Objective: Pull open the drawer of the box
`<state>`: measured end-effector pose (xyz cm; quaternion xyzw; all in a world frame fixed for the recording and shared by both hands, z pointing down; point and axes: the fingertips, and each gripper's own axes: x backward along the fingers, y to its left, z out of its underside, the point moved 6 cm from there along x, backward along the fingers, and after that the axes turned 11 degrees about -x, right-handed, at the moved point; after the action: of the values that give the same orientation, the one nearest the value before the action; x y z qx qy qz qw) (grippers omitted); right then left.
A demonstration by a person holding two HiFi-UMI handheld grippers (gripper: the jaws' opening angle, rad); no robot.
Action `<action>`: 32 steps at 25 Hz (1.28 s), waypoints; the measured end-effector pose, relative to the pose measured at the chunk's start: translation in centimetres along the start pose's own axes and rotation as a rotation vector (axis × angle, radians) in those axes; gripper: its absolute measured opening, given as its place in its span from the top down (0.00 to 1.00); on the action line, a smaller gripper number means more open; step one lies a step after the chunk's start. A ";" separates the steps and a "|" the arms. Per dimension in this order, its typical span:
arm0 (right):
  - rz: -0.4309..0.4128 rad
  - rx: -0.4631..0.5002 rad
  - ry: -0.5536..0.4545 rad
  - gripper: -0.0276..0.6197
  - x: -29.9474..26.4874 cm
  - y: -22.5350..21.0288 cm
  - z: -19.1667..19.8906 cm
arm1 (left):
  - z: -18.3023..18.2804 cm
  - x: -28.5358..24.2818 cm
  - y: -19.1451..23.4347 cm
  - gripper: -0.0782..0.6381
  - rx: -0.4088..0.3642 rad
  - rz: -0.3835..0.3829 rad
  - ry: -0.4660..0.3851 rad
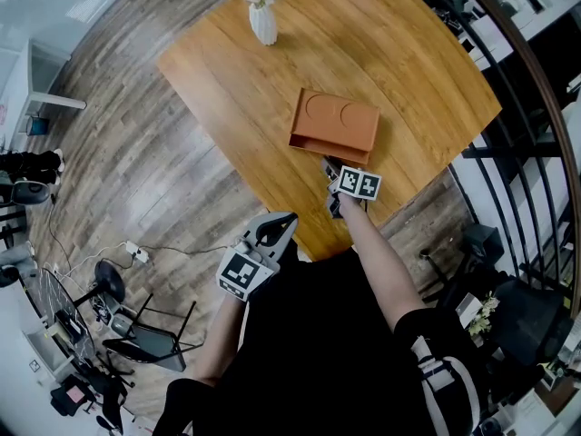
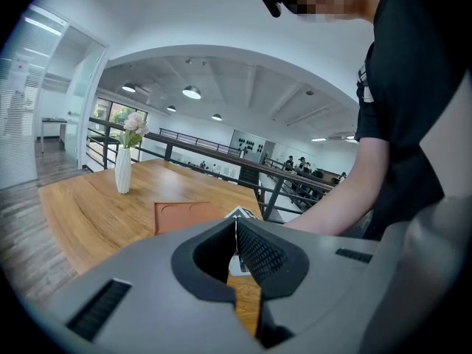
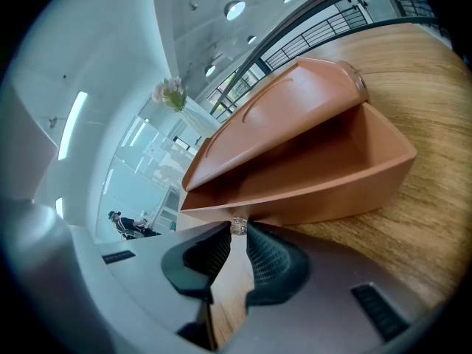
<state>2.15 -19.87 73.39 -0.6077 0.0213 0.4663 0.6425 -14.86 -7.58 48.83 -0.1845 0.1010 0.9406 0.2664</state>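
Black short-sleeved top (image 1: 309, 334) with white-striped sleeve (image 1: 434, 371).

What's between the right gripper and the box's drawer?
Just the drawer's small knob, pinched in the right gripper's jaw tips. Right gripper view shows it; in the head view the gripper covers it.

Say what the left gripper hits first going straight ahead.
Probably the right gripper, shut on the drawer knob; its marker cube shows just above the left gripper's closed tips. Depth is unclear.
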 end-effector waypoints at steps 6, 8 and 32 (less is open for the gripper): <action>0.006 0.004 0.009 0.83 0.4 0.2 0.6 | 0.0 0.6 -0.2 0.86 0.000 -0.002 -0.003; 0.007 0.007 0.014 0.83 0.4 0.2 0.9 | 0.1 0.7 -0.2 0.86 -0.001 -0.003 -0.003; -0.030 0.008 0.053 0.83 2.5 -0.2 5.3 | -0.1 1.2 -1.1 0.86 0.001 -0.024 -0.019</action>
<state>0.85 -14.20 73.49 -0.6175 0.0310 0.4403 0.6511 -15.20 -6.15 48.14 -0.1765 0.0969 0.9390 0.2789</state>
